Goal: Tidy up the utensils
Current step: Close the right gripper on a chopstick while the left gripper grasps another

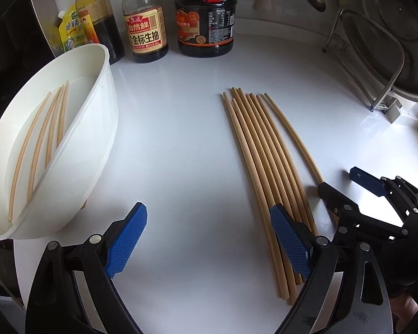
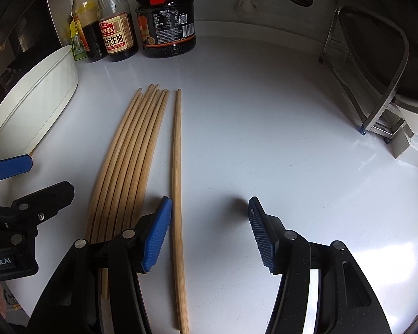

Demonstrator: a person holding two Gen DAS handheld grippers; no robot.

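Bundle of chopsticks (image 2: 125,161) lies on white bench (image 2: 264,139); single chopstick (image 2: 177,181) just beside it, apart; white container (image 1: 78,139) at left holds four more; left gripper (image 1: 209,245) spread, empty; right gripper (image 2: 209,233) spread, straddling the single chopstick, pads not touching.

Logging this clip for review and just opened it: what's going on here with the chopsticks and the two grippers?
A person is sorting chopsticks on a white counter with two handheld grippers. Four chopsticks already lie in the white container. A bundle of chopsticks waits on the counter, with a single chopstick lying apart beside it. The right gripper hangs open around that single chopstick, not yet pinching it. The left gripper is open and empty.
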